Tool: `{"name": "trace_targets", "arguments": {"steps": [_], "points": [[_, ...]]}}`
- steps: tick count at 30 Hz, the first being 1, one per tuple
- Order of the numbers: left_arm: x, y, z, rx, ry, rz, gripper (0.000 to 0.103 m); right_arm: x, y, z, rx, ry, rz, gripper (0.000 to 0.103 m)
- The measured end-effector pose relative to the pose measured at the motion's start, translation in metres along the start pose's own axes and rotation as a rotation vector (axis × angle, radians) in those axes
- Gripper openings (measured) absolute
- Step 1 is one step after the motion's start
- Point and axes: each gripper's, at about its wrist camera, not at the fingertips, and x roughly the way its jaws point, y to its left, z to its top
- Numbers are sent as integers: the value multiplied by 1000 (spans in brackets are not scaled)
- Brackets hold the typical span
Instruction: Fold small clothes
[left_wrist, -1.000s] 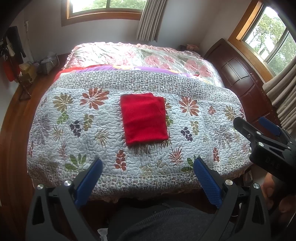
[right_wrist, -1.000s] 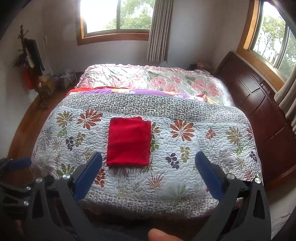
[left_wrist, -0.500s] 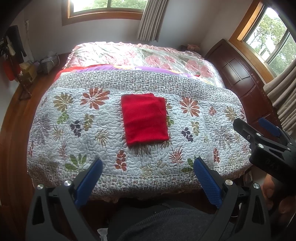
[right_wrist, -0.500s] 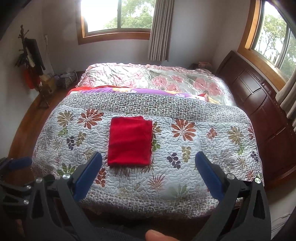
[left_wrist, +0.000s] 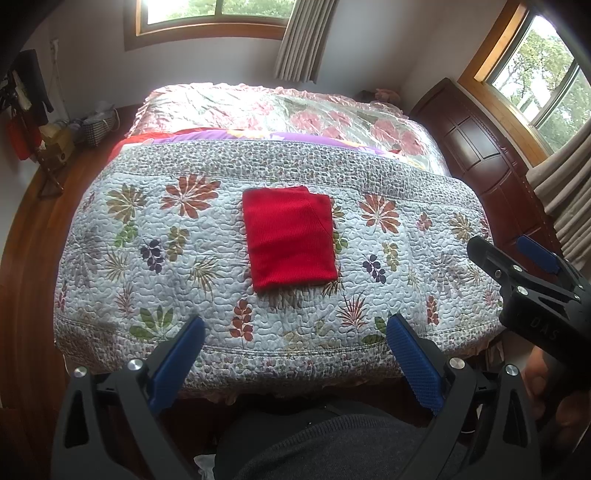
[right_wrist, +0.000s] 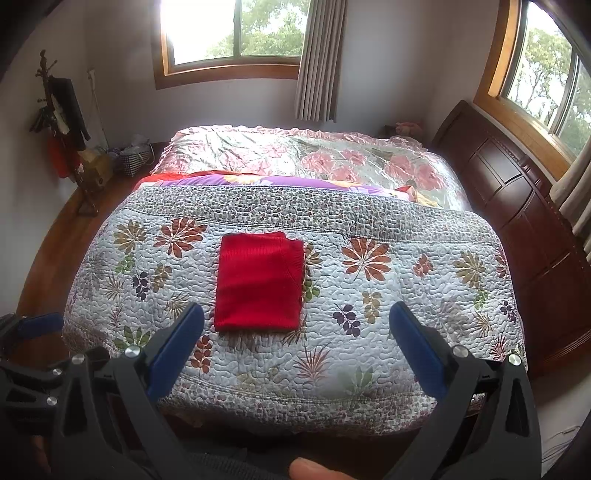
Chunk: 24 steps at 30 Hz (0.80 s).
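Evidently almost nothing has changed over the last second: the red knit garment (left_wrist: 291, 240), folded into a neat flat rectangle, lies where it lay a second ago on the flower-patterned quilted bedspread (left_wrist: 155, 258), and both views have only drifted a little. In the left wrist view it sits ahead of the left gripper (left_wrist: 295, 349), well beyond its blue-padded fingertips and slightly left of centre. From the right gripper (right_wrist: 297, 338) it lies forward and to the left, its near edge just beyond the left fingertip.

Both grippers hang with their jaws spread wide and nothing between them, back at the near edge of the bed, over the person's dark grey knit clothing (left_wrist: 332, 446). The right gripper also shows at the right margin of the left view, clear of the cloth.

That stillness, with the cloth squared up and untouched, suggests the folding of this piece is finished. No other small garment is visible on the quilt to take up next.
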Motion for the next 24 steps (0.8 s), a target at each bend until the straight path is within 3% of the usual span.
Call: {"name": "trace_targets", "arguments": {"steps": [7,9,11,16,24], "points": [[1,2,0,-5,1,-1,99,1,0,0,-1,7,5,100],[1,3,0,-6,2,1,99,-1,-2,-3,2,-25,68,99],[3,3,-2,-9,6,4,99,9,1,-7,-13,18,97,96],[5,2,-5,-6,17,3,99,6,4,-11,-16,-6,28,98],[3,0,-5,-5,7,6,99,5,2,-5,-8,6,22,98]]}}
